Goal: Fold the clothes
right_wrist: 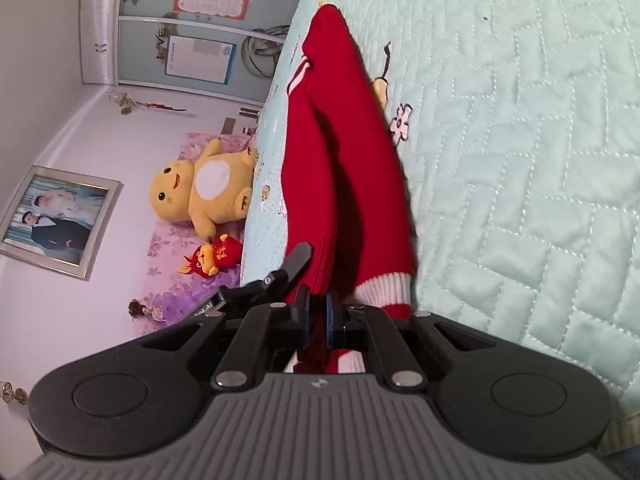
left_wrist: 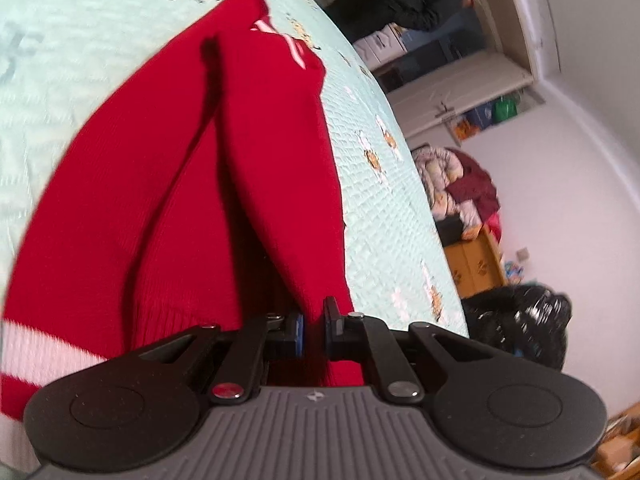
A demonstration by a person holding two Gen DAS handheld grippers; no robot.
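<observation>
The left hand-held gripper (left_wrist: 313,330) pinches a fold of the red knit sweater (left_wrist: 160,200), which stretches away across the mint quilted bed (left_wrist: 380,184). The right hand-held gripper (right_wrist: 317,320) is clamped on the sweater's white-striped hem (right_wrist: 384,286); a yellow plush toy (right_wrist: 204,188) sits beyond.

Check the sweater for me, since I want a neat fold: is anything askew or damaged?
No damage shows. The red sweater hangs bunched in uneven folds between the left gripper and right gripper, above the quilt.
</observation>
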